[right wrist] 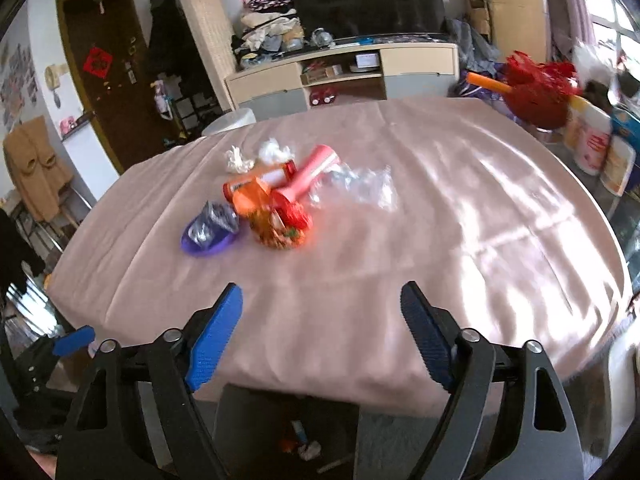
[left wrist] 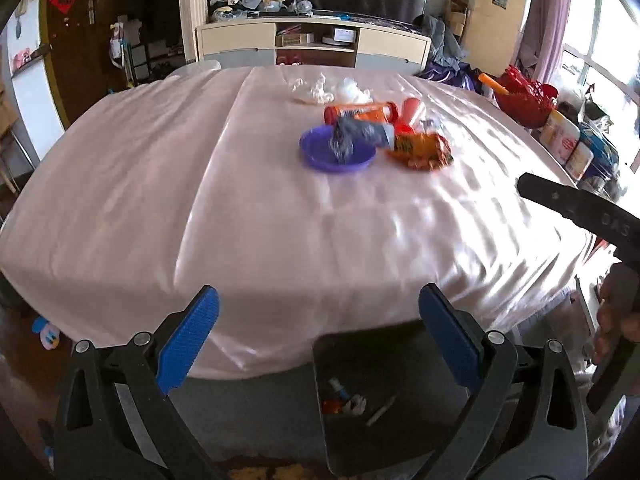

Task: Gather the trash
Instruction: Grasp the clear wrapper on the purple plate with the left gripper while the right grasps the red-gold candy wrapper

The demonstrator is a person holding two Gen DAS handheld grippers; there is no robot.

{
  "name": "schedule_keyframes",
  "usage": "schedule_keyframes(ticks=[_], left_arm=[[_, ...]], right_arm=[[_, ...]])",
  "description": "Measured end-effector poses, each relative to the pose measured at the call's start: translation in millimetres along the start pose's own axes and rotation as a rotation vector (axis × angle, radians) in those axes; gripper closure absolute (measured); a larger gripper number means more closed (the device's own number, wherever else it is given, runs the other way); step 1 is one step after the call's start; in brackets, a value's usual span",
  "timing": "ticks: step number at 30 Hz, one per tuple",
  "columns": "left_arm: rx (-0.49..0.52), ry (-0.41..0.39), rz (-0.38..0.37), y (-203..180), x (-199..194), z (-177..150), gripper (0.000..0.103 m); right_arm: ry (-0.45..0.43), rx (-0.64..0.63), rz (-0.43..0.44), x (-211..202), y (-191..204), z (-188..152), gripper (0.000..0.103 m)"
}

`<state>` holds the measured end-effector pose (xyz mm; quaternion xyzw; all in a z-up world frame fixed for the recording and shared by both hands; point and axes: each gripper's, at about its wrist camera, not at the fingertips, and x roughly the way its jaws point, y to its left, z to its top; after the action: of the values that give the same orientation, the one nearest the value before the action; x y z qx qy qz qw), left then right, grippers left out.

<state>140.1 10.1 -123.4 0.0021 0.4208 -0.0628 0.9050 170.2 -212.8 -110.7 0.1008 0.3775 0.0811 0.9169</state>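
I hold my left hand-held gripper (left wrist: 319, 332) released, its blue-padded fingers (left wrist: 188, 340) spread wide over the near edge of the worktop (left wrist: 160, 200), which is draped in a glossy pale pink cloth. My right hand-held gripper (right wrist: 322, 330) is likewise spread apart and grasps nothing. The trash lies in a cluster at about one o'clock in the left view and eleven o'clock in the right view: a crumpled silver-grey foil wrapper (left wrist: 352, 136) resting in a shallow purple plastic dish (left wrist: 336, 156), an orange snack packet (left wrist: 424, 148) just beside it, an orange cylindrical canister (left wrist: 360, 112) lying on its side behind, a pink-red plastic cup (left wrist: 414, 110) tipped over, and white crumpled tissues (left wrist: 316, 88) farther back. Below the worktop's edge, at six o'clock between my fingers, stands a dark rectangular bin (left wrist: 384, 400) with a few scraps inside.
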Motion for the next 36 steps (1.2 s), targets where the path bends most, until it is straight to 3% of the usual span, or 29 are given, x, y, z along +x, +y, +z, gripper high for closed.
schedule_keyframes(ticks=[6,18,19,20,24,32,36], left_arm=[[0.006,0.006,0.002,5,14,26,0.01],[0.034,0.015,-0.006,6,37,65,0.027],[0.037,0.015,-0.008,6,38,67,0.027],[0.038,0.013,-0.012,6,41,70,0.027],[0.036,0.012,-0.047,1,52,84,0.027],[0.007,0.018,-0.109,-13,75,108,0.026],[0.002,0.013,-0.097,-21,89,115,0.018]], right_arm=[[0.035,-0.034,0.034,38,16,26,0.034],[0.124,-0.052,0.061,99,28,43,0.034],[0.128,-0.048,0.067,101,27,42,0.036],[0.131,-0.044,0.079,103,26,40,0.05],[0.106,-0.004,0.122,96,13,36,0.057],[0.065,0.075,0.118,73,-14,20,0.058],[0.06,0.058,0.112,72,-14,15,0.058]])
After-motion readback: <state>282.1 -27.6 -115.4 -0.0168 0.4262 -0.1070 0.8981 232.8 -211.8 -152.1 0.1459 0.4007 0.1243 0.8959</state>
